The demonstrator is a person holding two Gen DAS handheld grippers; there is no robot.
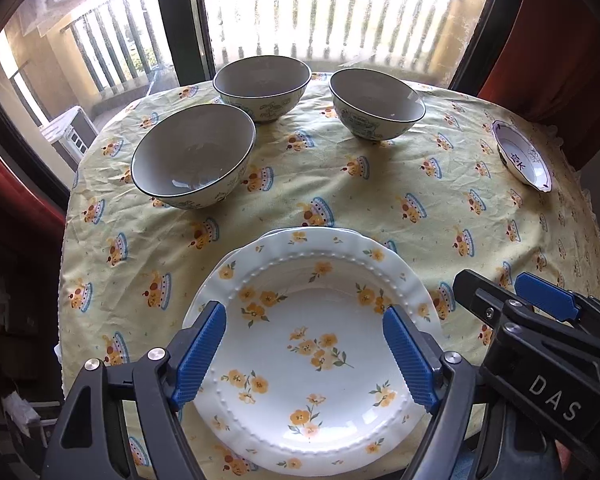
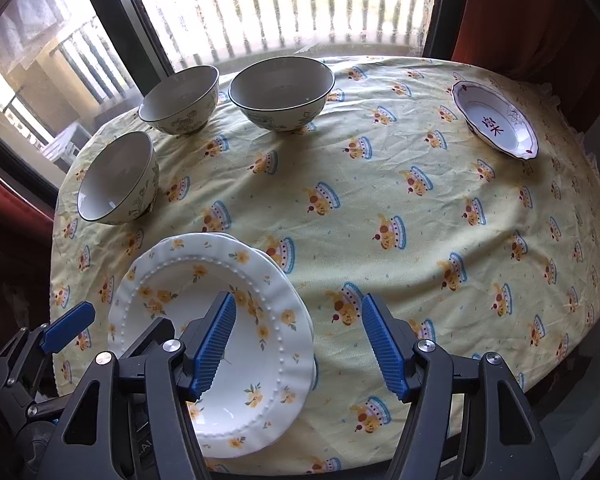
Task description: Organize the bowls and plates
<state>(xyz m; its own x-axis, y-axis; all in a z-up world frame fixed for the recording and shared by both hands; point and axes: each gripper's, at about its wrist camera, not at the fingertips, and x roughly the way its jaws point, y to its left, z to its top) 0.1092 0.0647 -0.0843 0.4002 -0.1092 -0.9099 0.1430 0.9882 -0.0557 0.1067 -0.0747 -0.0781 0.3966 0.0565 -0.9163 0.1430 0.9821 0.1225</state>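
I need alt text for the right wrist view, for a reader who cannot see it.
The open right gripper hovers over a white plate with yellow flowers, stacked on another at the near left of a yellow patterned tablecloth. Three grey-lined ceramic bowls stand apart at the far left, and a small white dish with red characters at the far right.

I count three bowls (image 1: pixel 194 156) ahead of my grippers, two stacked floral plates (image 1: pixel 320 344) beneath them, one small dish (image 1: pixel 522 156) far right.
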